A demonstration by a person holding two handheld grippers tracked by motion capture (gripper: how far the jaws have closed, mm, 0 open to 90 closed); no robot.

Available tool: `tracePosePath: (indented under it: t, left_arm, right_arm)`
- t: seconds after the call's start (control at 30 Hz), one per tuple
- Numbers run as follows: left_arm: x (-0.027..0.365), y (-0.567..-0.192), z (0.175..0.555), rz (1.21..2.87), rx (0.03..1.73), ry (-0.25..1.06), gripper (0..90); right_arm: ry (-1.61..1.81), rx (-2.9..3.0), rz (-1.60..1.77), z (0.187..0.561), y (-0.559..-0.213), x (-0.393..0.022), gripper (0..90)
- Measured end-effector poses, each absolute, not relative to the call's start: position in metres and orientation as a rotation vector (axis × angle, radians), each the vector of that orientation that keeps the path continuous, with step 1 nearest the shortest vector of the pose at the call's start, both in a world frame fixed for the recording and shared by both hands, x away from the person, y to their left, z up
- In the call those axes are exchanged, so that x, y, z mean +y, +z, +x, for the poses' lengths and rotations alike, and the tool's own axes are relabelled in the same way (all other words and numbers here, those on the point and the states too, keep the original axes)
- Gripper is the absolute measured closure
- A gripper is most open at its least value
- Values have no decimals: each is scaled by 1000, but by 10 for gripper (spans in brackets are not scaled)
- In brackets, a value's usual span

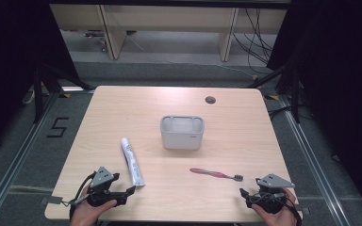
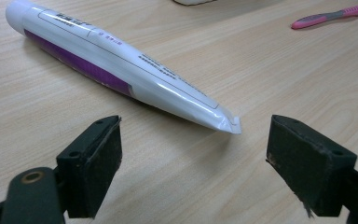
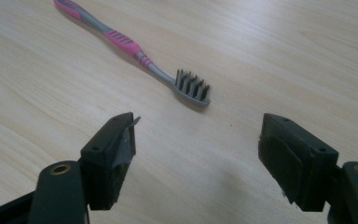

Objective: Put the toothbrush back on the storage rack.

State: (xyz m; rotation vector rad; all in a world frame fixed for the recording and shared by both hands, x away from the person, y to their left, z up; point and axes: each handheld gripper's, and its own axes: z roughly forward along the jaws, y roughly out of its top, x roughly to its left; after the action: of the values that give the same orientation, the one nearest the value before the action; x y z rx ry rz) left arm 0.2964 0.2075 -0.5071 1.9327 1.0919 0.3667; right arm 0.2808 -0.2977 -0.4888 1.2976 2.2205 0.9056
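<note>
the left hand-held gripper (image 2: 193, 163) stood wide open and empty near the table (image 1: 122, 103) front edge, just short of the crimped end of the white and purple toothpaste tube (image 2: 116, 67); the right hand-held gripper (image 3: 198, 154) was likewise wide open, holding nothing, near the bristle end of the pink toothbrush (image 3: 135, 51); a grey holder (image 1: 182, 132) sat mid-table, well apart from both.

One camera looks down from above the table's (image 1: 122, 99) near edge. Two ride low and close at its near corners, facing the toothpaste (image 2: 116, 65) and the toothbrush (image 3: 135, 49); both show from above too.
</note>
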Motion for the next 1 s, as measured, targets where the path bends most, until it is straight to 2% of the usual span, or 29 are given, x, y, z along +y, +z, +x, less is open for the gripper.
tracePosePath:
  t: [0.3,0.57,0.7,0.93,1.0]
  left_arm:
    - [207,-506,296,1928,1091,374,178]
    - [206,-507,296,1926,1091,371,178]
    - [206,-507,295,1933,1088,374,179]
    - [205,-508,296,1919,1087,367,179]
    - [206,-508,296,1924,1090,366,179]
  right_arm:
    - [941,2227,1240,279,-485,-297,458]
    - [1037,2286,1226,277,-481,-294,690]
    - [1028,2266,1226,277,-482,-288,774]
    - [1000,2313,1147,289,-486,-281,852]
    - [989,2309,1223,288,-485,-278,862]
